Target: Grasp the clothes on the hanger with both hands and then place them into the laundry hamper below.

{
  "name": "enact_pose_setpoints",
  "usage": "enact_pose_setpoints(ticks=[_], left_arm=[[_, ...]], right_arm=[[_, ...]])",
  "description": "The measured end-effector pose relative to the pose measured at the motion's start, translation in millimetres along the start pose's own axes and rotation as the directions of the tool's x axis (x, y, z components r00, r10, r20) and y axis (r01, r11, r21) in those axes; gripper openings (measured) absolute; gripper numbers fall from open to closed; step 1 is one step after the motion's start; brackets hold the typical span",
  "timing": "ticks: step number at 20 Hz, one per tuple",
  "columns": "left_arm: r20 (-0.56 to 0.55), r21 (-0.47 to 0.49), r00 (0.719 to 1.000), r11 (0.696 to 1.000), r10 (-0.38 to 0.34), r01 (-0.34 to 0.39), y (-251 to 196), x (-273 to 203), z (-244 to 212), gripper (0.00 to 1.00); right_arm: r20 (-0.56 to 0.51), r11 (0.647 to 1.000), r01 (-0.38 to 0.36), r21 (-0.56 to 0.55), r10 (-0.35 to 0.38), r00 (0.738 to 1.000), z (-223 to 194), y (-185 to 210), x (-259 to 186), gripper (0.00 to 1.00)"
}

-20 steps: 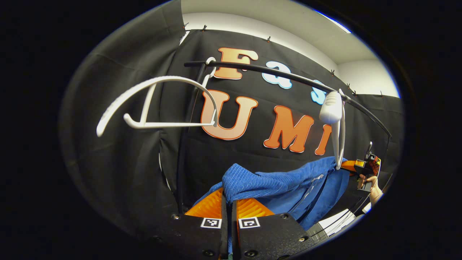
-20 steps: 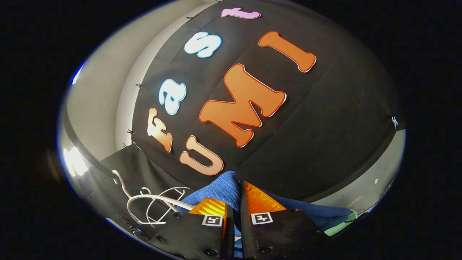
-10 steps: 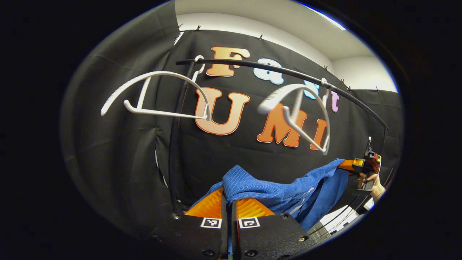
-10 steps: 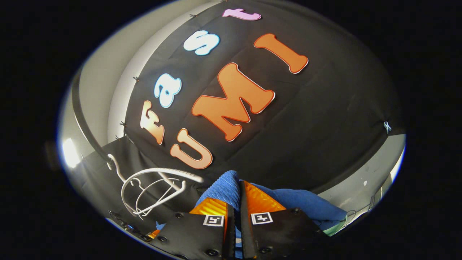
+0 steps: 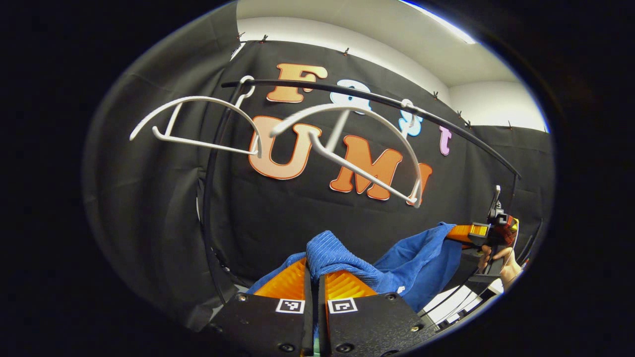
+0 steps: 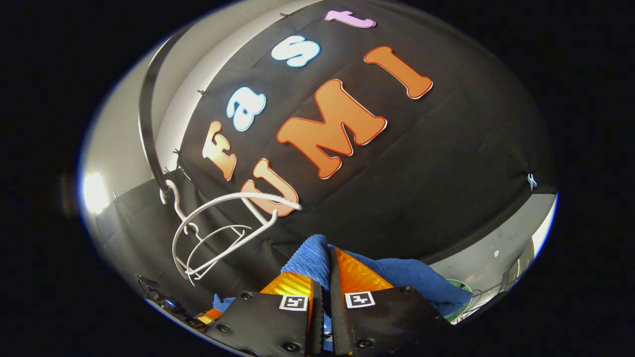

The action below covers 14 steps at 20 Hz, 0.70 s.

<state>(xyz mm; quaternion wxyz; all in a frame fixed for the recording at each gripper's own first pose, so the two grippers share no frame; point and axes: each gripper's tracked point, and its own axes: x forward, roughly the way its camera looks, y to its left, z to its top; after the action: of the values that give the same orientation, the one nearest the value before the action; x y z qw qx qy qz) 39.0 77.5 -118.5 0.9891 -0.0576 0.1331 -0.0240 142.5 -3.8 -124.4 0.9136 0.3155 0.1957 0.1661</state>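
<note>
The blue garment (image 5: 397,260) is off the white hanger (image 5: 357,144), slung between the two claws; left claw (image 5: 315,277) and right claw (image 6: 325,277) each clamp a fold; lowering into the hamper (image 6: 461,290) remains.

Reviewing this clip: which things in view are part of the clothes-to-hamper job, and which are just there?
Part of the job:
- blue garment, off the hangers and stretched between the two grippers
- left gripper, shut on it
- right gripper, shut on it
- two bare white hangers on the black rail

Just there:
- green-rimmed container, partly hidden; cannot tell whether it is the hamper
</note>
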Motion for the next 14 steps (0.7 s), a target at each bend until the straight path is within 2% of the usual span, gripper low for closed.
enact_pose_setpoints(ticks=[5, 9, 14], left_arm=[[-0.032, -0.044, 0.999, 0.998, -0.041, 0.040, -32.8, 1.4, -17.5, 0.04], [-0.071, -0.028, 0.996, 0.998, -0.056, 0.054, -54.9, 4.1, -32.4, 0.04], [-0.141, -0.046, 0.987, 0.997, -0.075, 0.069, -73.1, 13.9, -69.4, 0.04]], right_arm=[[-0.043, 0.999, 0.002, -0.033, -0.003, 0.999, -26.6, 8.1, -8.8, 0.14], [-0.069, 0.999, 0.010, -0.053, -0.014, 0.998, -44.3, 8.0, -16.1, 0.14], [-0.117, 0.991, 0.043, -0.127, -0.058, 0.991, -74.3, -2.3, -22.6, 0.14]])
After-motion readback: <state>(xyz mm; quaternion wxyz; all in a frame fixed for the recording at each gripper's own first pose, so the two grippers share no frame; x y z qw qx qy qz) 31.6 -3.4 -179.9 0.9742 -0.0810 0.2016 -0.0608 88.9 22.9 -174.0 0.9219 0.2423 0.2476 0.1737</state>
